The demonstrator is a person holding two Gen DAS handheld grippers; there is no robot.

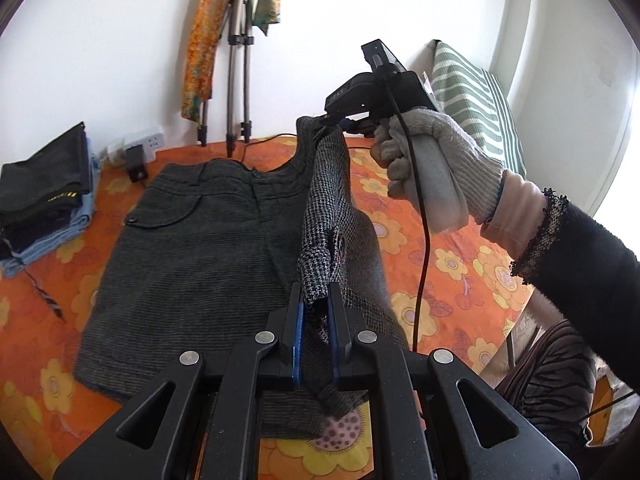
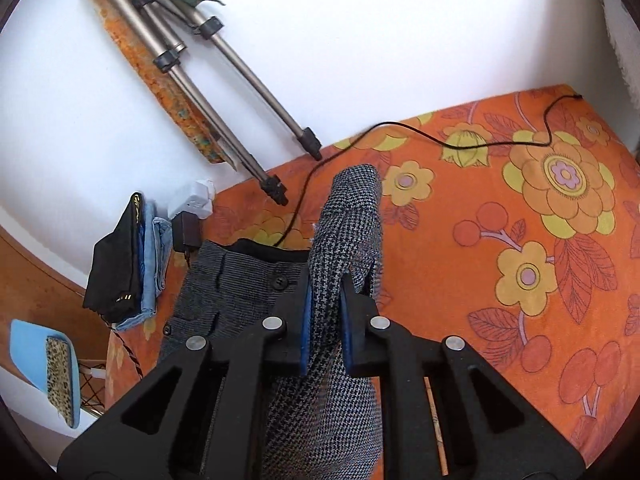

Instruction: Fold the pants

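Dark grey woven short pants [image 1: 192,240] lie flat on the orange flowered bedcover, waistband toward the wall. Their right side is lifted into a ridge that shows the houndstooth inner face [image 1: 324,208]. My left gripper [image 1: 316,300] is shut on the hem end of that ridge. My right gripper [image 1: 340,122], held by a gloved hand, is shut on the waistband end, raised above the bed. In the right wrist view the right gripper [image 2: 324,284] pinches the houndstooth fabric [image 2: 352,216], with the flat pants [image 2: 224,280] below left.
A stack of folded clothes [image 1: 44,200] sits at the left edge of the bed [image 1: 460,272]. A power strip with adapter [image 1: 138,148] and tripod legs [image 1: 236,80] stand by the wall. A black cable [image 2: 440,140] runs across the bedcover. A striped pillow [image 1: 476,96] leans at back right.
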